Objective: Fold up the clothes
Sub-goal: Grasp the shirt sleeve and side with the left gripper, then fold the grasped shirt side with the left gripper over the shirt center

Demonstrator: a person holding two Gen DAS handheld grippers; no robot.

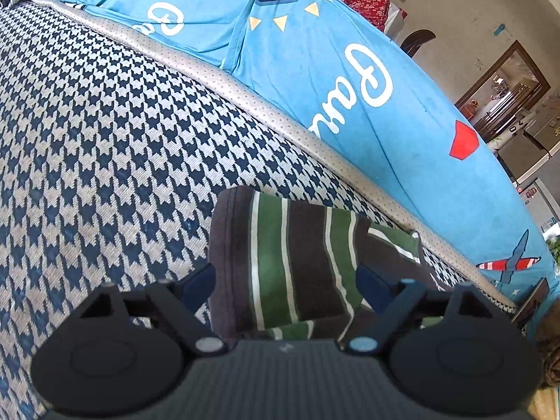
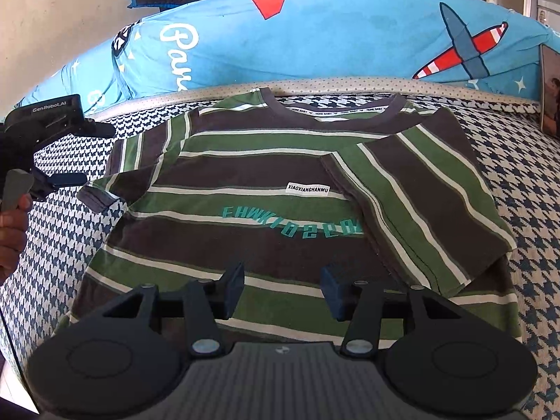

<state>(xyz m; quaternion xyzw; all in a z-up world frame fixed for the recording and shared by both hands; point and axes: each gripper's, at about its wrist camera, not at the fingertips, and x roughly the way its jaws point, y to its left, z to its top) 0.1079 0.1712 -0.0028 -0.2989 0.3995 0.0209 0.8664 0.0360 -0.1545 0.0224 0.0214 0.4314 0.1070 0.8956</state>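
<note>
The bed [image 2: 525, 182], under a houndstooth cover, serves as the folding surface, with a blue pillow [image 2: 315, 42] along its far edge. The striped shirt [image 2: 266, 175] lies flat on the cover, one sleeve already folded across the chest. The left gripper [image 1: 285, 280] stands open astride the other sleeve [image 1: 280, 245], apparently placed to fold it; whether its pads touch is unclear. The right gripper [image 2: 281, 288] hangs open over the hem, holding nothing. Readable: "XIAOXIANGHANMU" label [image 2: 307, 187]; "GenRobot.AI" on the left tool.
</note>
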